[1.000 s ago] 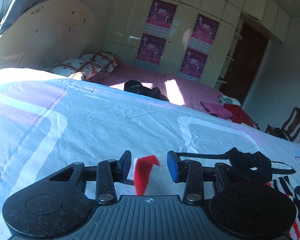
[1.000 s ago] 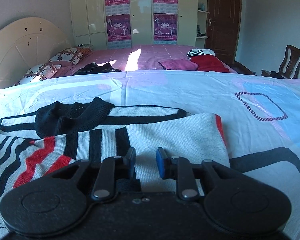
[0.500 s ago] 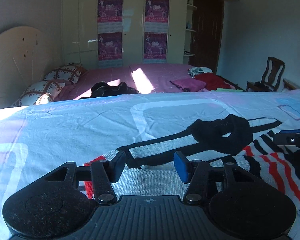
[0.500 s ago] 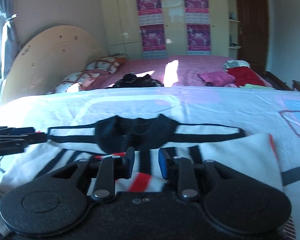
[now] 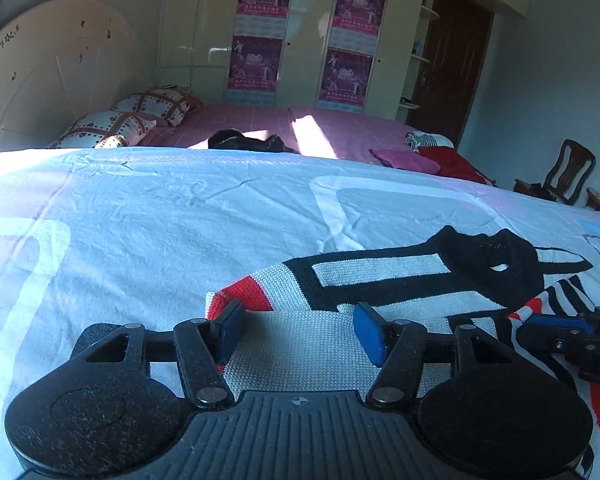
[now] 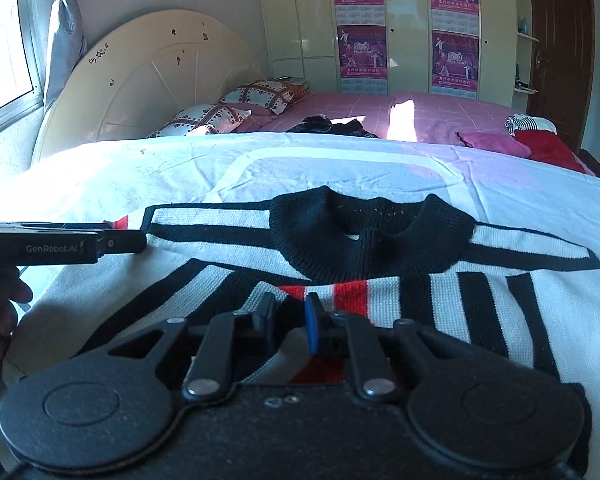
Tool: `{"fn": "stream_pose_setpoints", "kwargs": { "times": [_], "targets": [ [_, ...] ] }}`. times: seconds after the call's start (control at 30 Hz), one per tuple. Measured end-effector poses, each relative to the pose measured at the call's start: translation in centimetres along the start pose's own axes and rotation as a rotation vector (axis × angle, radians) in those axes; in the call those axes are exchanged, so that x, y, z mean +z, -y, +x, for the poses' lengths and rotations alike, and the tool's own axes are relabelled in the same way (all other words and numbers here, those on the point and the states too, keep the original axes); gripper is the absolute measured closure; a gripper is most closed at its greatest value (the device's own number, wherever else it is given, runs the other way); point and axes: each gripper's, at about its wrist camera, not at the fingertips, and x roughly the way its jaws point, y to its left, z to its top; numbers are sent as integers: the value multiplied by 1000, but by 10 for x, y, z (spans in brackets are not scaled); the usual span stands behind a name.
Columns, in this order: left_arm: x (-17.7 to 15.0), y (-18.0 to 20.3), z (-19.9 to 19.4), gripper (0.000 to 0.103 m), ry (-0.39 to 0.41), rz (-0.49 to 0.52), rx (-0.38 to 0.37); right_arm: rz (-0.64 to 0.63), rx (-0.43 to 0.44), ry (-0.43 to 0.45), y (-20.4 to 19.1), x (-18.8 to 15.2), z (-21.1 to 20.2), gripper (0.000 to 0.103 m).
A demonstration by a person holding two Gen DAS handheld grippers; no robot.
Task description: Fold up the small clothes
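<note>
Striped sweater [image 6: 500, 300] lies flat on the bed [image 5: 180, 216]. Left tool [image 5: 296, 330], fingers wide apart, sits over its left edge. Right tool [image 6: 290, 320], narrow gap, hovers at its middle below the collar [image 6: 372, 232]; grip unclear.

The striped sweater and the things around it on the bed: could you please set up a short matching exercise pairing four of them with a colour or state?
Column one:
1. sweater collar
2. left gripper
3. right gripper
4. folded garment beside the red one on the far pink bed

Column two:
A. jaws wide apart above white knit
B. pink
C. black
D. jaws nearly together over a red stripe of the sweater

Pairs: 1-C, 2-A, 3-D, 4-B
</note>
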Motion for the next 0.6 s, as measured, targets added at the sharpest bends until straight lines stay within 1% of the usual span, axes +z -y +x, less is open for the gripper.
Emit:
{"fn": "stream_pose_setpoints", "kwargs": {
  "times": [0.03, 0.07, 0.1, 0.13, 0.2, 0.27, 0.3, 0.33, 0.37, 0.43, 0.47, 0.53, 0.6],
  "targets": [
    [2, 4, -9, 43, 15, 17, 12, -1, -3, -5, 1, 3, -5, 87],
    [1, 6, -20, 43, 36, 25, 4, -4, -6, 23, 2, 4, -15, 83],
    [2, 10, -35, 43, 52, 21, -23, -7, -9, 54, 4, 4, -25, 82],
    [0, 15, -46, 43, 60, 27, -52, -6, -6, 65, 6, 4, -33, 81],
    [-11, 34, -60, 43, 64, 72, -91, 4, 30, 51, 10, -1, -38, 81],
    [-24, 49, -59, 43, 31, 90, -123, -18, 59, 14, 5, -9, -35, 81],
    [-32, 56, -55, 43, 11, 104, -119, -52, 50, -2, 0, -15, -31, 81],
    [-42, 61, -50, 43, -10, 116, -99, -86, 34, 7, -4, -20, -30, 81],
    [-49, 63, -52, 43, 15, 127, -85, -104, 23, 18, -6, -23, -30, 81],
    [-50, 58, -56, 42, 14, 104, -61, -101, -24, 25, 2, -25, -35, 81],
    [-50, 55, -58, 42, 9, 96, -43, -83, -57, 30, 12, -25, -39, 81],
    [-54, 48, -63, 42, 7, 103, -41, -47, -116, 33, 36, -31, -49, 81],
    [-57, 46, -68, 42, 2, 136, -23, -3, -159, 20, 62, -37, -60, 87]
  ]
}}
